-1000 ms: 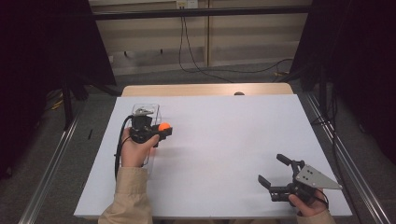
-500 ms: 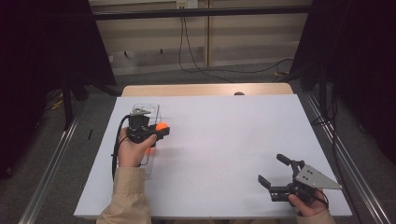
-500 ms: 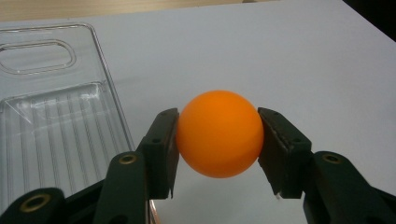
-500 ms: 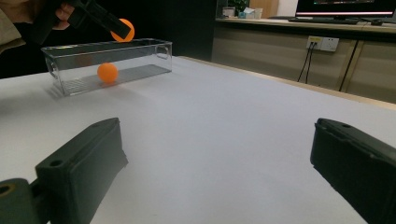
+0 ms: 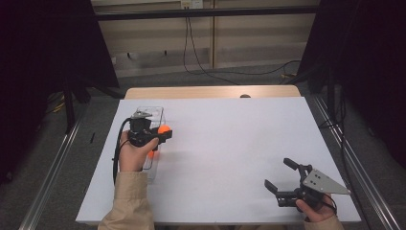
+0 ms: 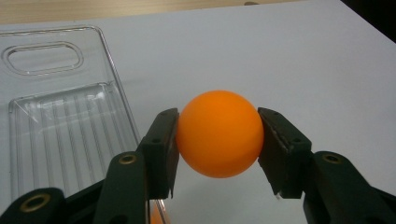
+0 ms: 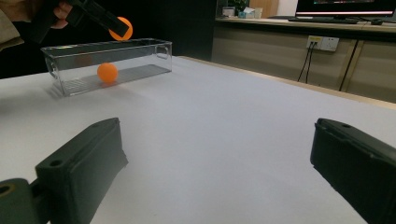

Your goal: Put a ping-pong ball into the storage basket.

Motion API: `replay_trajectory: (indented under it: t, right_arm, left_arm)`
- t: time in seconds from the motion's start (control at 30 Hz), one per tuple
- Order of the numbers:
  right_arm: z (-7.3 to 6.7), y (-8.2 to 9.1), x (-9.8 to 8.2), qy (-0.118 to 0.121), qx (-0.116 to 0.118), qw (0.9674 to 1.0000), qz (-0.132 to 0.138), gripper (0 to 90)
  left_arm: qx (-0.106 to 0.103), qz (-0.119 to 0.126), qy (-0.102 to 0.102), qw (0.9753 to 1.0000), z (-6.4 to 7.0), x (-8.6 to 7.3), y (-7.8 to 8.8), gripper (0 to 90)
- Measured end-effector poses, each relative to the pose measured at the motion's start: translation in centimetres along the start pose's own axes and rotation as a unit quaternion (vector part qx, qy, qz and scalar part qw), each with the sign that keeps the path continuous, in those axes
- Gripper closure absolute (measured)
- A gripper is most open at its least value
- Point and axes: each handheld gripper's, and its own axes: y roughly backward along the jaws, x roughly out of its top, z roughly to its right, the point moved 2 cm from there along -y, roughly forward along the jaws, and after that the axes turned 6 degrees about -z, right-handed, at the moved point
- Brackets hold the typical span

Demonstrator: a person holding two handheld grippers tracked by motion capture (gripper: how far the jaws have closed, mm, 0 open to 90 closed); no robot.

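Left gripper (image 5: 162, 134) clamps an orange ping-pong ball (image 6: 219, 133) between its pads, pinched across the middle, hanging above the long right wall of the clear plastic bin (image 5: 154, 113) near the table's (image 5: 230, 143) left edge. A second orange ball (image 7: 107, 73) already lies on the bin's ribbed floor. From the left gripper view the held ball sits over bare white table just outside the bin's rim, not over the cavity, so letting go here likely drops it on the table and it rolls off toward an edge. Ball is smooth and round with a small contact patch on each pad; any tilt or slack could pop it out. Bin is light and narrow; a jaw knocking the wall could shove or tip it. A drop from this height may also bounce the ball out or strike the ball inside. Right gripper (image 5: 283, 178) rests near the table's front right corner, jaws wide, holding nothing, well apart from the bin.
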Motion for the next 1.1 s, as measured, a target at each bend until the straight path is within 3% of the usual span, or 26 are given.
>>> replay_trajectory:
  t: [1.1]
  right_arm:
    - [-0.02, 0.01, 0.01, -0.001, 0.001, 1.0, 0.0, 2.1]
  left_arm:
    - [0.013, 0.0, -0.006, 0.9999, -0.93, -0.16, 0.83, 50.9]
